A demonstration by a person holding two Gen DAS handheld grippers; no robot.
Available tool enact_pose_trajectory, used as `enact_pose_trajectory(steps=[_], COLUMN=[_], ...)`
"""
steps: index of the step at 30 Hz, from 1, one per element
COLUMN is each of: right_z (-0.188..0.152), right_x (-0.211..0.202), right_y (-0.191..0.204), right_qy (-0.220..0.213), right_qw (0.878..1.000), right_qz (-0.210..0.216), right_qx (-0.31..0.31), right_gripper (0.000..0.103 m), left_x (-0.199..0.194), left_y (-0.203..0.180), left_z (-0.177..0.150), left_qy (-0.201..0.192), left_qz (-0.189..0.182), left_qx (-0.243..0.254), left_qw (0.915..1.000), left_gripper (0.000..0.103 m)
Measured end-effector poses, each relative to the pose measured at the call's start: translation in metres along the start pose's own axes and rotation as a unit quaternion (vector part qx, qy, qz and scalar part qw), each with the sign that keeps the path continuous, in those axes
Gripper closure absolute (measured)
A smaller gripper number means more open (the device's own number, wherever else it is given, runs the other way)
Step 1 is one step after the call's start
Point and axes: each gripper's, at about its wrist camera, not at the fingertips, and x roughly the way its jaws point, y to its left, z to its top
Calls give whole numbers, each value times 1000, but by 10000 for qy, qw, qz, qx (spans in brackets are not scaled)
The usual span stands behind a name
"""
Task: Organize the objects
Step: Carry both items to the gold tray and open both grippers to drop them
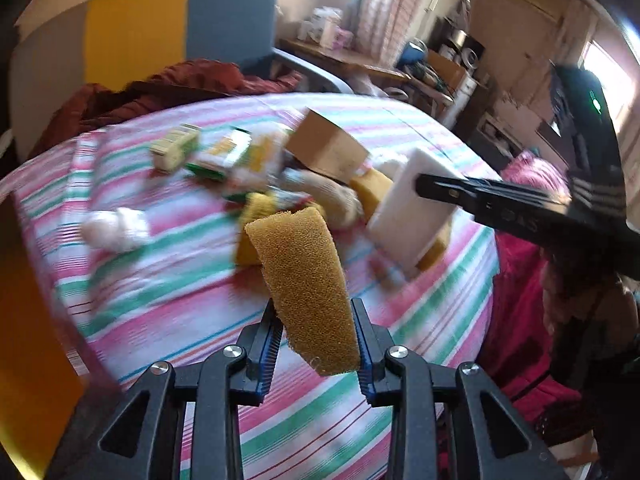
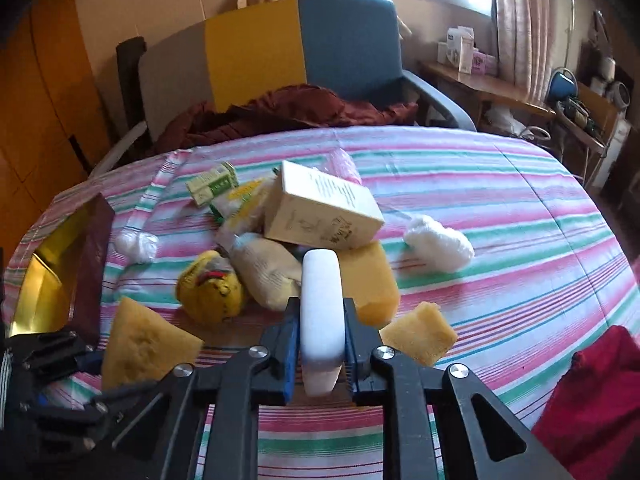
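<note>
**Both grippers loaded over the striped bed**

Our left gripper [image 1: 316,340] pinches a coarse yellow sponge [image 1: 306,284] between its blue-padded fingers, holding it raised above the striped bedcover [image 1: 168,312]. Our right gripper [image 2: 322,340] pinches a white foam block [image 2: 322,312] edge-on, also lifted off the cover; in the left wrist view that block [image 1: 408,212] shows as a broad white slab clamped by the black fingers.

Beyond both lies the pile: a cream carton [image 2: 324,212] resting tilted on a large orange sponge [image 2: 372,284], a beige pouch [image 2: 266,276] touching a yellow knitted item [image 2: 212,288], and a small green-and-white box [image 2: 212,188] farther back. A smaller sponge piece [image 2: 420,332] lies just right of the right gripper, and a white wad [image 2: 438,246] sits apart to the right. An open maroon box with gold lining [image 2: 64,272] stands at the left edge.
</note>
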Motion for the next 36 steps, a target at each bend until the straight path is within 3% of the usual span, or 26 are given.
enact_pose_trajectory(steps=[5, 10, 19, 27, 31, 34, 35, 36], right_z=[11, 22, 33, 32, 28, 22, 20, 19], right_x=[-20, -26, -16, -1, 11, 21, 23, 25], right_y=[27, 70, 170, 257, 300, 328, 334, 339], right_qy=[-244, -376, -213, 161, 444, 748, 813, 903], right_qw=[9986, 9929, 9721, 9500, 9399, 9259, 9216, 9167], right_qz=[432, 974, 1958, 2590, 2761, 3095, 3229, 3388], right_qx=[-206, -565, -1272, -1737, -1961, -2034, -1994, -1915], right_gripper=[84, 84, 84, 84, 84, 81, 76, 61], left_x=[-39, -80, -137, -164, -168, -173, -179, -182], left_y=[28, 66, 140, 190, 204, 209, 209, 210], left_z=[-2, -16, -61, -111, -130, -140, -147, -149], left_qy=[-386, -720, -1038, -1025, -884, -977, -1034, -1078], left_qz=[383, 993, 2053, 2672, 2810, 2789, 2820, 2852], left_qx=[-403, -917, -1886, -2597, -2845, -3079, -3144, -3207], left_qw=[9977, 9882, 9547, 9223, 9123, 9043, 9005, 8968], left_gripper=[70, 70, 70, 70, 66, 58, 56, 54])
